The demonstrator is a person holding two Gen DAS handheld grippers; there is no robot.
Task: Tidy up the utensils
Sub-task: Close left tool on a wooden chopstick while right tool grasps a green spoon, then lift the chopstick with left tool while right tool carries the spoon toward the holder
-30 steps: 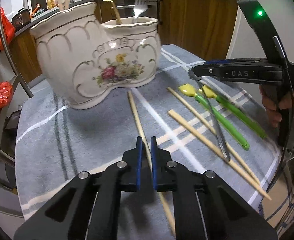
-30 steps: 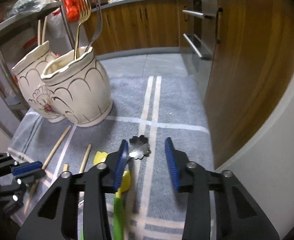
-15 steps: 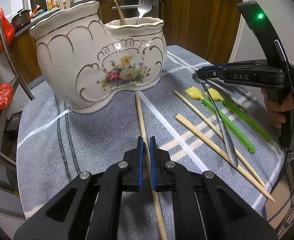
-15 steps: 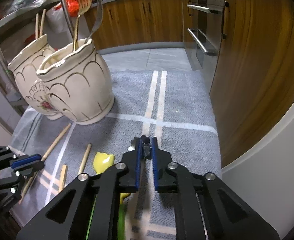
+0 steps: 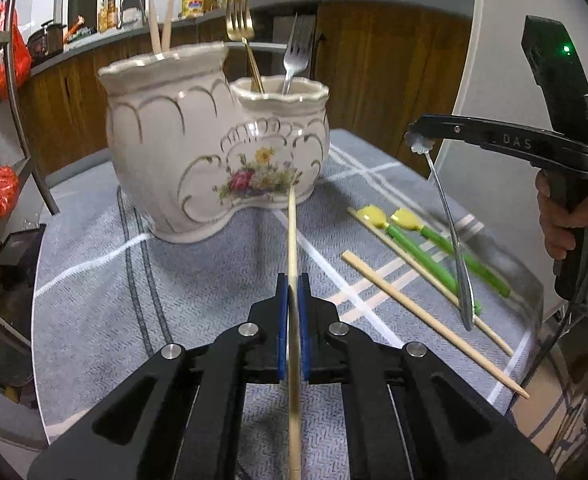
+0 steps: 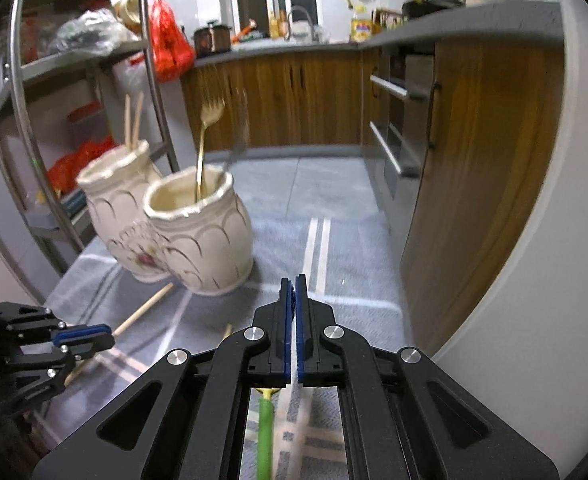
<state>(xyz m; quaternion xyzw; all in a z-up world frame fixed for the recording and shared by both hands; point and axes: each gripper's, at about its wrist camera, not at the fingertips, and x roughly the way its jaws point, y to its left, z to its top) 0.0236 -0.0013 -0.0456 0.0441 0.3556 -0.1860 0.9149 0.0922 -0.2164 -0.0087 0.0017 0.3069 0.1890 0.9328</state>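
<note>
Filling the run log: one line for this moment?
left gripper: shut on chopstick | right gripper: shut on spoon | both lifted off cloth

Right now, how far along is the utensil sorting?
Done: two chopsticks and two forks stand in the ceramic holder. In hand: left hand-held gripper grips a chopstick; right hand-held gripper lifts a spoon. Left: two chopsticks and two green utensils on the cloth.

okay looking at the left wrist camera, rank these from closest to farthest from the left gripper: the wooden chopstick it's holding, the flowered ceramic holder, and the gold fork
1. Wooden chopstick: clamped between the left gripper pads, pointing ahead.
2. Flowered ceramic holder: straight ahead on the grey cloth, past the chopstick's tip.
3. Gold fork: farthest, standing in the holder's smaller, right-hand compartment.
</note>
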